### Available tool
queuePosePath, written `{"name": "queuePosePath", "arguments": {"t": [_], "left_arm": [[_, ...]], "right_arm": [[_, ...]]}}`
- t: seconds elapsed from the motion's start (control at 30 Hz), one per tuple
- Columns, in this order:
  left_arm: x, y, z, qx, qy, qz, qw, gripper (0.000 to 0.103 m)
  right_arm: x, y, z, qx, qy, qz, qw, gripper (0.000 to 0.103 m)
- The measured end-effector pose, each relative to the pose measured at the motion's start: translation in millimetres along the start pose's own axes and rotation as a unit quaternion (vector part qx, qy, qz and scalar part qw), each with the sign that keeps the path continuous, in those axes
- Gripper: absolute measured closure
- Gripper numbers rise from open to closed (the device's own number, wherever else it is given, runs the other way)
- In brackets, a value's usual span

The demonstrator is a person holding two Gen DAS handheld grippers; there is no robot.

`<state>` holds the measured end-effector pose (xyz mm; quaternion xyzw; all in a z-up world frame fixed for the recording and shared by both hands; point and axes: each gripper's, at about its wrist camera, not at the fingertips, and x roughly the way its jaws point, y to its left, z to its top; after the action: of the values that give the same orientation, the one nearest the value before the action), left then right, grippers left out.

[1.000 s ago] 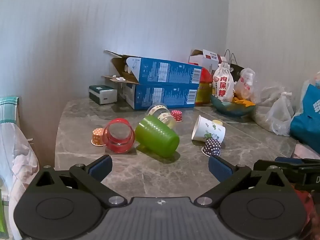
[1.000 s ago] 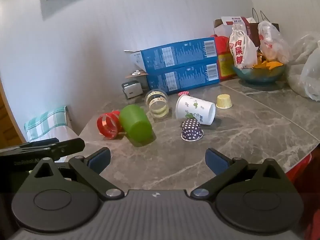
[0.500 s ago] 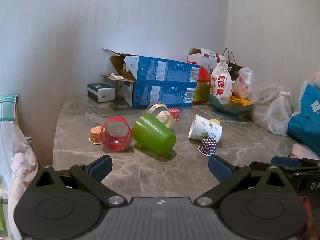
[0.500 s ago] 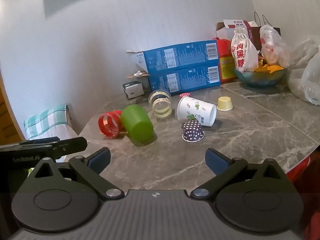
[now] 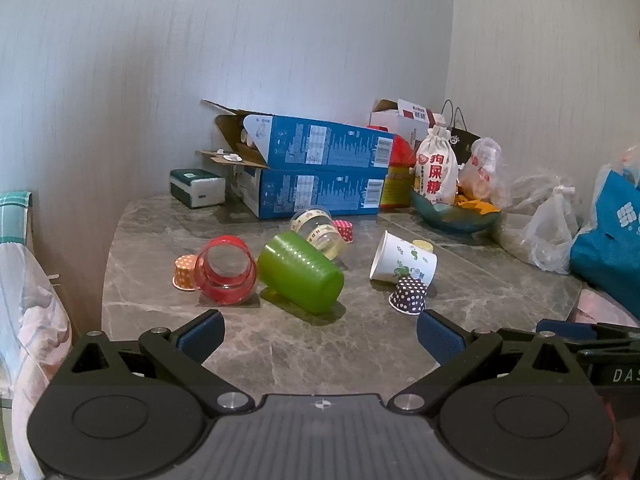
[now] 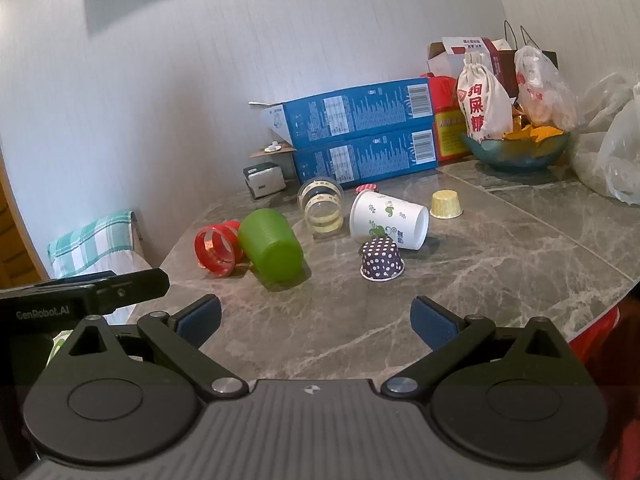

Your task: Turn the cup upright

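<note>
Your left claw [image 5: 318,334] and right claw [image 6: 314,320] both gape wide, empty, above the tabletop [image 6: 500,264], short of the green cup [image 5: 301,272] lying on its side.

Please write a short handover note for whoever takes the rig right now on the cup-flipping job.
Left gripper: open, empty, short of the cups.
Right gripper: open, empty, also short of them.
On the marble table: green cup, red cup, clear cup and white paper cup lie on their sides; the polka-dot cup and yellow cup sit upside down.
Done: nothing upright.
Left: grasp a cup and stand it upright.
</note>
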<state>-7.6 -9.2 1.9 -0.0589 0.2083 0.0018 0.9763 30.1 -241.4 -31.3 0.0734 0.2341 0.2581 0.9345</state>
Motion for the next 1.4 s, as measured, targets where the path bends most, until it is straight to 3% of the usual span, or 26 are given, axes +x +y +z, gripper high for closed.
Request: {"name": "queuePosePath", "arguments": {"t": [1.4], "left_arm": [[0.4, 1.2, -2.9, -0.011, 0.009, -0.003, 0.9999, 0.0]], "right_arm": [[-1.5, -2.1, -4.5, 0.005, 0.006, 0.009, 1.0, 0.001]]}}
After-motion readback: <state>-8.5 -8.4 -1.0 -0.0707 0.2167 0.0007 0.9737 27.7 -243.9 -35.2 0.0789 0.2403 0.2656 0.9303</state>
